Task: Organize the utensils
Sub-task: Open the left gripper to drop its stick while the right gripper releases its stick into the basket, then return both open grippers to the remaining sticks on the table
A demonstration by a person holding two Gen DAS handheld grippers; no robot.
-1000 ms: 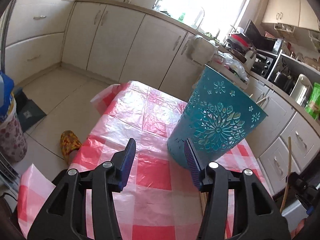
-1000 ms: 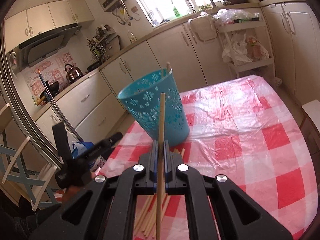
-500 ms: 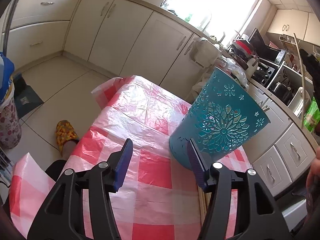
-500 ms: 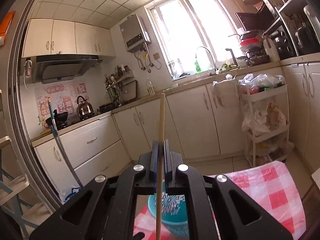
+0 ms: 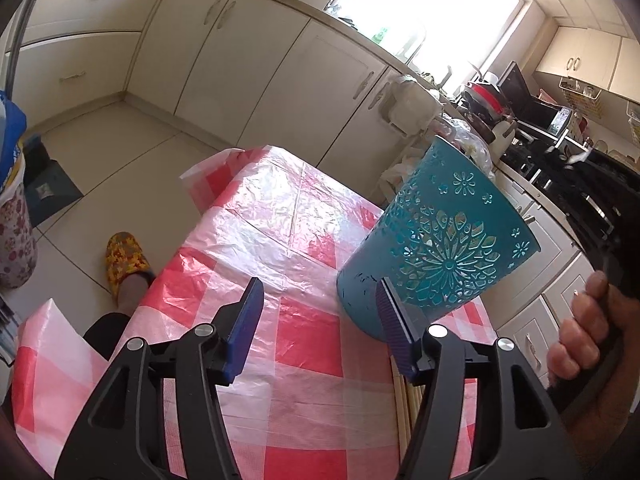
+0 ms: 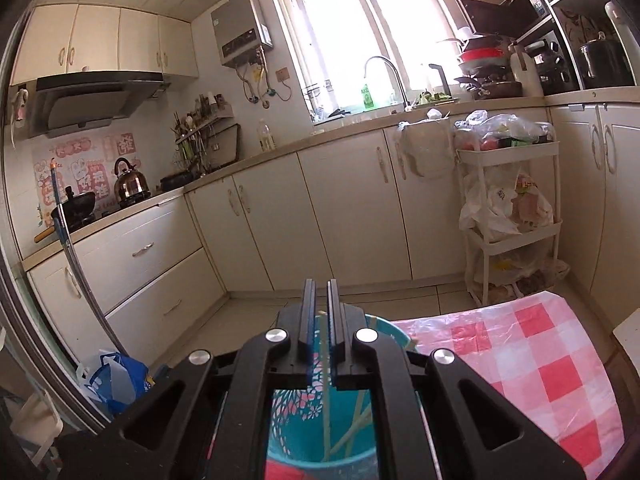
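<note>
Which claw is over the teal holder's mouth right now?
The right claw, nearly shut, looks down into the teal holder with chopsticks inside; the left claw sits open beside its base.

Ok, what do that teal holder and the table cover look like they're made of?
The teal holder looks like thin painted metal or hard plastic: crisp cut-out flower pattern, matte surface, chipped dark spots near its base. The checked table cover looks like thin glossy plastic sheeting: wrinkles, creases and shine.
</note>
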